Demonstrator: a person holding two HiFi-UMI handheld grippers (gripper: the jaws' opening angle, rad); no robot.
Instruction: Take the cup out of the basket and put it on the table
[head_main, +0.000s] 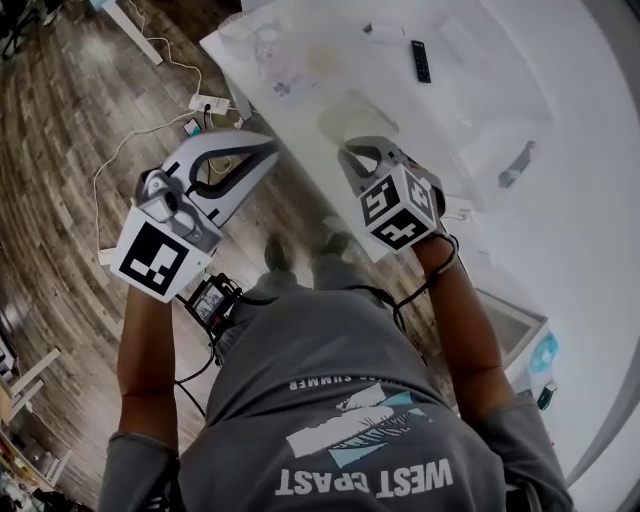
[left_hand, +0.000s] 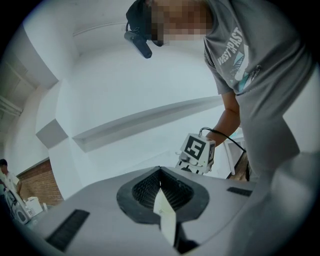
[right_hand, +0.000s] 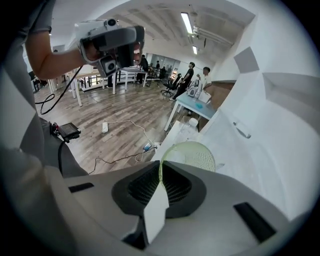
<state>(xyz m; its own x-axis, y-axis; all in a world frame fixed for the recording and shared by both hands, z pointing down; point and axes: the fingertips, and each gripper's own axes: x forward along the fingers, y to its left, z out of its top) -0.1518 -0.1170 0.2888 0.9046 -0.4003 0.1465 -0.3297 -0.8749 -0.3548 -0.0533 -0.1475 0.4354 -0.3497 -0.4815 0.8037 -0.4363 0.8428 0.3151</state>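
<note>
Right gripper view looks along the jaws of the right gripper: the two dark pads are pressed together and nothing is between them. The left gripper is the same in its own view, jaws together and empty, but it points up at a white wall and not at the table.

Straight ahead of the right jaws, near the close edge of the white table, stands the basket, pale green, round, with small holes in its wall. The cup should be inside it, but I cannot see it in any view, so I cannot say how it lies or where its long axis points.

In the head view the right gripper hangs just before the basket, while the left gripper is over the wooden floor, to the left of the table corner. I judge the right one should reach, opening first and going forward and down into the basket.

Farther on the table are a dark remote and a small grey object, both well apart from the basket. Nothing stands in the way. On the floor lies a power strip with cables.
</note>
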